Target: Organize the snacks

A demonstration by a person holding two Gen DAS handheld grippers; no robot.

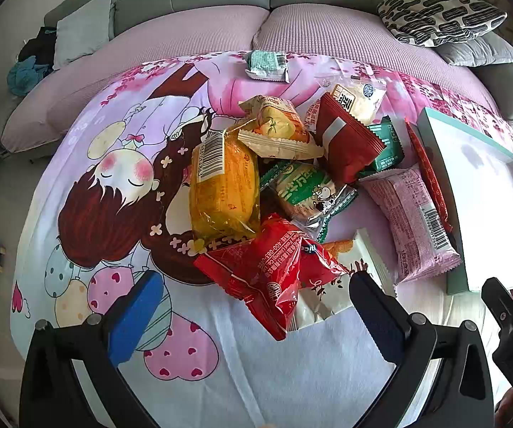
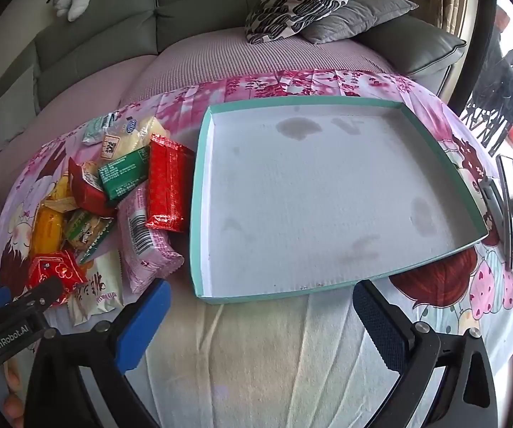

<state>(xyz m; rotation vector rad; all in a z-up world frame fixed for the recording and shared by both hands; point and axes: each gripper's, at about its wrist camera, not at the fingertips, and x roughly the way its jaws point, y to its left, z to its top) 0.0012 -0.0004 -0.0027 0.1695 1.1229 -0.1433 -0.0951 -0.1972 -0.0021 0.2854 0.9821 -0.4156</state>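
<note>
left gripper (image 1: 256, 306) and right gripper (image 2: 261, 317): jaws wide, empty. risk: closing on the red packet (image 1: 274, 278) also snags the white packet (image 1: 356, 271) beneath it at 3 o'clock, spilling both short of the tray (image 2: 199, 192).

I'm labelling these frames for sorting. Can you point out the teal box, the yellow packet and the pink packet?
teal box (image 2: 203, 192), right wrist view, left wall.
yellow packet (image 1: 224, 192), left wrist view, middle of wrapper.
pink packet (image 1: 409, 217), left wrist view, middle of wrapper.

Left gripper (image 1: 252, 306), right gripper (image 2: 261, 315): black frames, blue ribbed pads, silver screws; "GenRobot.AI" label lower left, right view.
</note>
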